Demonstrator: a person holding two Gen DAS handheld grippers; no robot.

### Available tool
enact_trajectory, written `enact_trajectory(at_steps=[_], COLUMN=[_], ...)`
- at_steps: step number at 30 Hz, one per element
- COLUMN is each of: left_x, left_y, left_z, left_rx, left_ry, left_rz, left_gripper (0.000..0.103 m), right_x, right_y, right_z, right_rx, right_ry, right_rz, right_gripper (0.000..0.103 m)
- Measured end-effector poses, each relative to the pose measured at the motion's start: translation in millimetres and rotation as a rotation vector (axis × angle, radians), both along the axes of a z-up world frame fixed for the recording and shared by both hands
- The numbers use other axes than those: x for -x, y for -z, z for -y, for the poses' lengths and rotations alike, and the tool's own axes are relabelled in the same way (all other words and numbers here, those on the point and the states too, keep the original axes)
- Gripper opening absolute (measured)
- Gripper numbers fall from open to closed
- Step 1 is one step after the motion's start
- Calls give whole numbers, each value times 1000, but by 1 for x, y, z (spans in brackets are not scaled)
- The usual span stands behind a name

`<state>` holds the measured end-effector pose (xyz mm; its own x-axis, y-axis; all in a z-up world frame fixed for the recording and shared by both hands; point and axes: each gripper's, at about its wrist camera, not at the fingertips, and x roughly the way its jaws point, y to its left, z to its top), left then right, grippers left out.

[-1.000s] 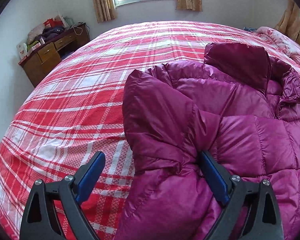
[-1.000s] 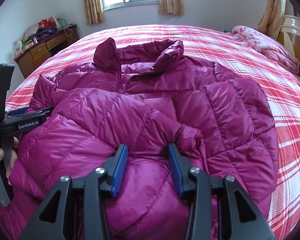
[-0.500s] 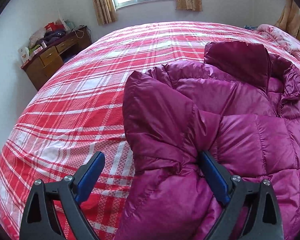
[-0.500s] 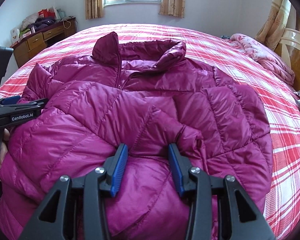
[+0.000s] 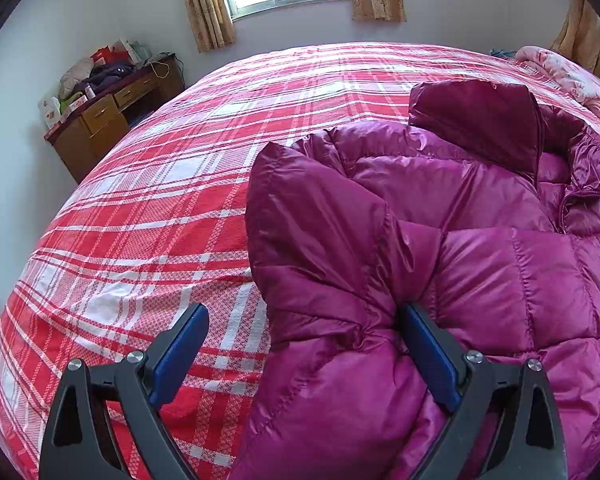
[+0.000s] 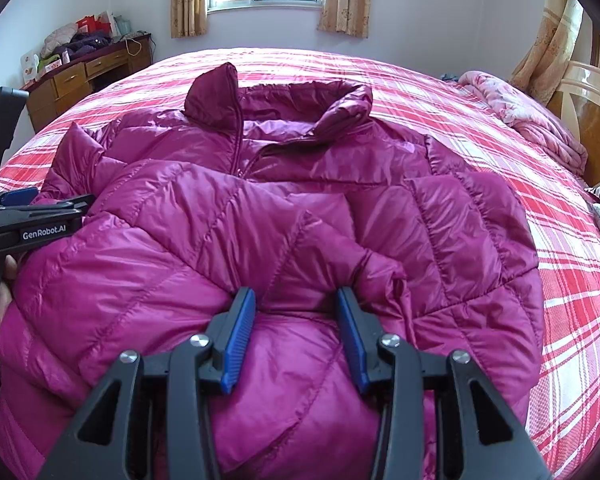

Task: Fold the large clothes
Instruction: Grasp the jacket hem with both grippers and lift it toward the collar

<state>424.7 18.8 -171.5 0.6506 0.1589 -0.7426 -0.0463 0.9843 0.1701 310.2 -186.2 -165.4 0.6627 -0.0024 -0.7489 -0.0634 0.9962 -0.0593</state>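
Magenta quilted puffer jacket (image 6: 284, 208) lay front-up on the red-and-white plaid bed (image 5: 148, 208), roughly central, collar toward the window end and hem toward the camera. Long axis ran collar-to-hem, straight away from the right wrist view; zipper line ran along it.

Progress, judged: early-to-mid. One sleeve or side panel appeared already brought across the chest, forming a diagonal fold over the front; which piece exactly could not be told from the puffed fabric. The jacket's other side, at the right of that view, lay flat and unfolded, collar standing up, no hem-to-collar fold yet. Left to do: tuck that side in, then fold lengthwise into a compact bundle.

Right gripper (image 6: 296, 320) sat at the near folded edge, blue-padded fingers partly closed with a bunched ridge of jacket between them, seemingly pinching it. Left gripper (image 5: 300, 348) was at the jacket's left edge, fingers spread wide; the right finger pressed against a fabric fold, the left finger was over bare bedspread, so nothing clamped.
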Motion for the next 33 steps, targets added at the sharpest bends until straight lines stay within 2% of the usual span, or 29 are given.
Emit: enact_trajectory(at_steps=[4, 6, 8, 11, 15, 19, 25, 27, 30, 33], left_x=[3, 7, 10, 9, -16, -60, -132, -157, -179, -180], left_y=[-6, -13, -25, -55, -84, -99, -91, -83, -66, -54], left_z=[-4, -7, -9, -8, 3, 20, 42, 53, 71, 80], left_rx=[15, 28, 35, 60, 144, 173, 229, 241, 186, 163], left_ry=[1, 2, 9, 28, 62, 71, 19, 21, 28, 68], left_rz=[-7, -12, -8, 45, 36, 32, -18, -57, -104, -126], left_gripper=[97, 97, 97, 97, 97, 97, 97, 97, 97, 97], right_x=[0, 0, 2, 2, -14, -49, -105, -120, -140, -167], right_y=[-1, -5, -11, -30, -56, -68, -67, -66, -68, -65], right_z=[3, 6, 7, 12, 24, 42, 66, 74, 76, 78], right_rx=[-28, -53, -58, -85, -137, -155, -152, -155, -121, -96], right_ry=[-7, -37, -74, -95, -93, -43, 34, 38, 39, 40], right_rz=[-5, -9, -11, 13, 41, 40, 31, 26, 26, 11], right_gripper=[46, 52, 64, 75, 77, 78, 78, 78, 78, 78])
